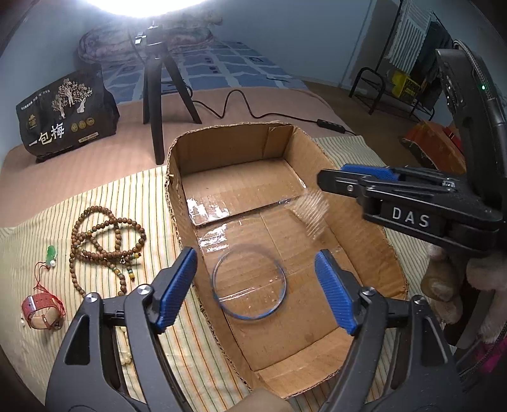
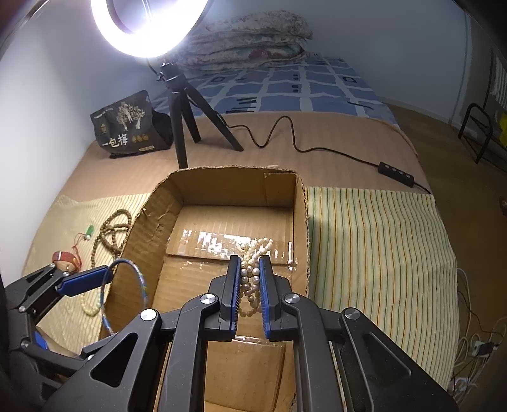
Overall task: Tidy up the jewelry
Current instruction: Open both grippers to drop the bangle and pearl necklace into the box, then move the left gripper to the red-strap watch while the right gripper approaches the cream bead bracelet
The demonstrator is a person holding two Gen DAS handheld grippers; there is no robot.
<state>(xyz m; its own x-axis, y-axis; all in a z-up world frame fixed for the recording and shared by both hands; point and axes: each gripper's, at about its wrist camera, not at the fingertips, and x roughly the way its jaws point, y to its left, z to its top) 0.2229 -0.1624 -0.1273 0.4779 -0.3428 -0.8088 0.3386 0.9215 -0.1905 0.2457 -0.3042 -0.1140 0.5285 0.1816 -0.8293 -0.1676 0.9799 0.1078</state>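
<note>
A bright ring light [image 2: 145, 25] glares at the top of the right wrist view, mounted on a black tripod [image 2: 187, 117] that stands on a tan blanket [image 2: 317, 139]. A black cable [image 2: 304, 145] snakes from the tripod to an inline switch [image 2: 396, 174]. Beside the tripod leans a dark printed bag [image 2: 130, 126]. Beyond lies a blue-and-white patterned sheet [image 2: 301, 85] with a folded floral quilt [image 2: 250, 38] against the pale blue wall [image 2: 47, 95]. A yellow striped cloth [image 2: 380, 241] covers the near bedding. At far right stands a black metal rack [image 1: 380, 85], its contents too blurred to name, perhaps clothing.
</note>
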